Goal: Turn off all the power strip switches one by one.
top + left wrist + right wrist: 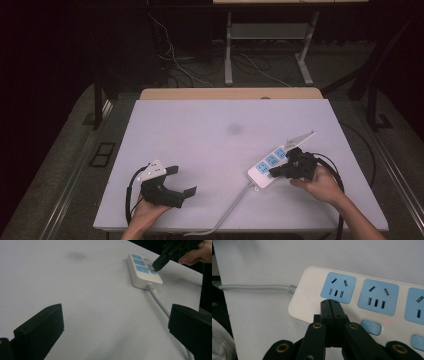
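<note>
At the left of the table (220, 120), the left gripper (180, 181) rested in the person's left hand (146, 210), its two black jaws spread wide with nothing between them — in the left gripper view they stood at the two lower corners over bare white tabletop. Its grey three-cornered plate (153, 170) sat on top, and a dark cable (131, 195) looped beside the hand.

Toward the middle, a faint grey smudge (234, 129) marked the white surface. Below it, the power strip's grey cord (227, 212) ran off the near edge of the table.

To the right lay the white power strip (267, 167) with blue socket faces, flat and set diagonally on the right half of the table. The right gripper (274, 172), held in the right hand (320, 184), had its jaws pressed fully together, holding nothing — in the right gripper view the closed tips (330, 305) were on the strip's top, just below the end socket (338, 287) and beside a blue switch button (370, 327), where a small red light (386, 321) glowed.
</note>
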A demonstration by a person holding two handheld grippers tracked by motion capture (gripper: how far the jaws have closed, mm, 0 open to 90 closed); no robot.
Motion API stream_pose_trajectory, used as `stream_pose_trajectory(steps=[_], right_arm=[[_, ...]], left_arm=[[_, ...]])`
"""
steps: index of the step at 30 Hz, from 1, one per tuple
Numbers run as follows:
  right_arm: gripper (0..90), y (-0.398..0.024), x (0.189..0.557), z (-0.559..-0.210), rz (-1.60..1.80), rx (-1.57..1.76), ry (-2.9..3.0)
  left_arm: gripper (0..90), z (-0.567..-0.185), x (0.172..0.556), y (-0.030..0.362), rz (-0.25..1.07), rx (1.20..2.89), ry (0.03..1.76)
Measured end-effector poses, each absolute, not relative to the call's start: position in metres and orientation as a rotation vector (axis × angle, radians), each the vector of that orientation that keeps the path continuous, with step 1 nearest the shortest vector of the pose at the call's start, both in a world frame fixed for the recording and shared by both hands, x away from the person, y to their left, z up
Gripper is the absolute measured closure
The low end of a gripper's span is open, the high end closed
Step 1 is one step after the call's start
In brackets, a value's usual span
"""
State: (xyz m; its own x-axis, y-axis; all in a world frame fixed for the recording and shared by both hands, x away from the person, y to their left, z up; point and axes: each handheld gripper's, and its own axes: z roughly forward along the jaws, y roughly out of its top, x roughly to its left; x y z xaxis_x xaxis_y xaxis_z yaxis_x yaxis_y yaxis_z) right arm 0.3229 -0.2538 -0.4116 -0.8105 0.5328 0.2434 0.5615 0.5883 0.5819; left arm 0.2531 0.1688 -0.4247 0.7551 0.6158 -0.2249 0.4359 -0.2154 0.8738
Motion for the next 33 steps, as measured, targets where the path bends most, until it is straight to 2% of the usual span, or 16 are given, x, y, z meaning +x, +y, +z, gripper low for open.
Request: stream_pose_trajectory(steps=[33], right_arm=[[90.0,-0.277,0.334,-0.381,-1.067,-1.005,-2.783]], left_arm=[[0.0,-0.425,0.254,0.169,0.203,1.856,0.814]])
